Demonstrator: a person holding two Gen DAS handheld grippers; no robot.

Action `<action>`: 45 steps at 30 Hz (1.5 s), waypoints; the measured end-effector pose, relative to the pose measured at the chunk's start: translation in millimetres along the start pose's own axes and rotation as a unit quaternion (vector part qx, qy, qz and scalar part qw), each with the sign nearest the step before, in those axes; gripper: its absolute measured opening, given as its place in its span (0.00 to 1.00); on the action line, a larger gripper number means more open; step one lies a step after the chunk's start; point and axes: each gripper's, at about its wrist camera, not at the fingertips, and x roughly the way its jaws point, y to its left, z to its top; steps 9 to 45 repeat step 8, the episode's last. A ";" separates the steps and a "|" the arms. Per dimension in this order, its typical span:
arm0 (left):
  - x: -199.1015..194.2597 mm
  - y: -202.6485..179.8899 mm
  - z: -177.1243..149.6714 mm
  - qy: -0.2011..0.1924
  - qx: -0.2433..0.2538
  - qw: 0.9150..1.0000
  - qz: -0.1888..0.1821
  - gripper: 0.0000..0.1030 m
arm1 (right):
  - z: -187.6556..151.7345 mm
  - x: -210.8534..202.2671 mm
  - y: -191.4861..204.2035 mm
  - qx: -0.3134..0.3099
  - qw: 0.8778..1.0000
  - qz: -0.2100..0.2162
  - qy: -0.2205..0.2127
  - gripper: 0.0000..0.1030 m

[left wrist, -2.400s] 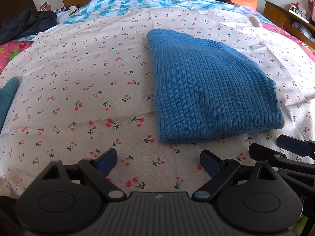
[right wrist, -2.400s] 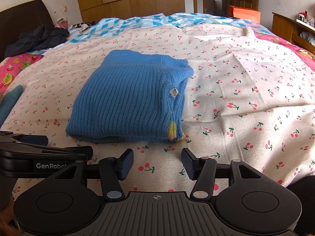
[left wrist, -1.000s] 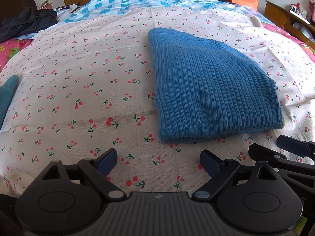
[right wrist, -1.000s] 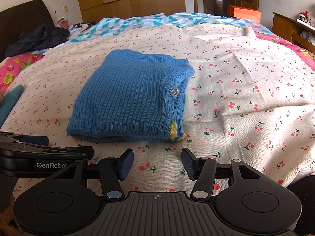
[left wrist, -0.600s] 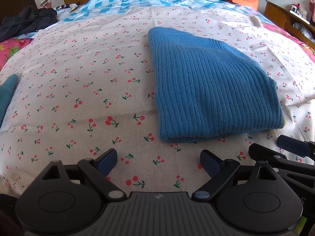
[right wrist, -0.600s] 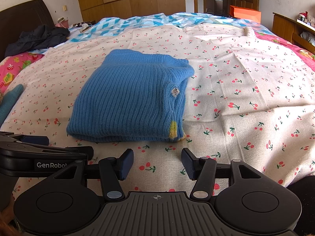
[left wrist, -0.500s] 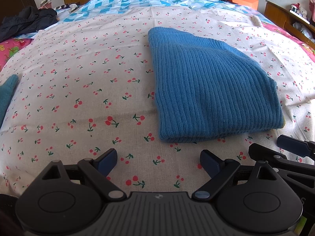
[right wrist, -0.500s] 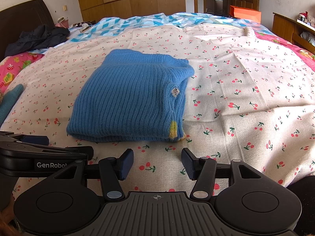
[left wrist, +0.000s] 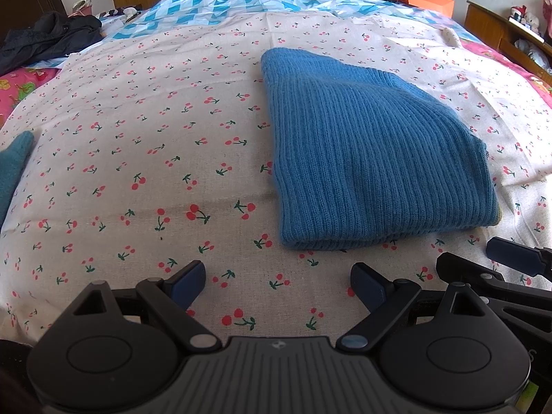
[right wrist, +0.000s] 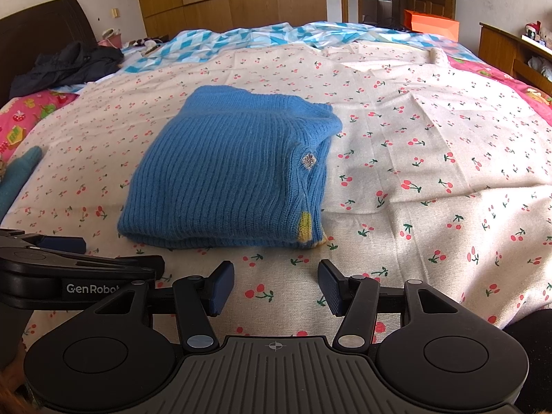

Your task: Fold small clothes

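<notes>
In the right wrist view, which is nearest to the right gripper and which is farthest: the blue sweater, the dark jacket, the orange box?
From the right gripper:
1. Blue sweater, folded on the cherry sheet, just ahead, slightly left.
2. Dark jacket, far left, by the headboard.
3. Orange box, beyond the bed's far end, right of centre.

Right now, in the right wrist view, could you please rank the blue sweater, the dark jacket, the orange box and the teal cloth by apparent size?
1. Blue sweater, largest.
2. Dark jacket, though it lies farther back.
3. Orange box and teal cloth: alike; the cloth is cut off at the edge, so unranked.
</notes>
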 end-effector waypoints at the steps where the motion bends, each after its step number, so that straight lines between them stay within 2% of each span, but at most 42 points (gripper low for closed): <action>1: 0.2 0.2 0.2 0.000 -0.001 1.000 0.000 0.92 | 0.0 0.5 -0.3 -0.001 1.000 0.001 0.000 0.52; 6: 0.0 0.7 0.4 -0.001 -0.003 1.000 0.003 0.92 | 0.8 1.8 -0.9 -0.003 1.000 0.002 0.000 0.54; 8: -0.4 1.6 0.9 -0.002 -0.005 1.000 0.002 0.92 | 1.2 1.3 -1.4 -0.004 1.000 0.001 -0.002 0.58; 45: -0.4 1.6 0.9 -0.002 -0.005 1.000 0.002 0.92 | 1.2 1.3 -1.4 -0.004 1.000 0.001 -0.002 0.58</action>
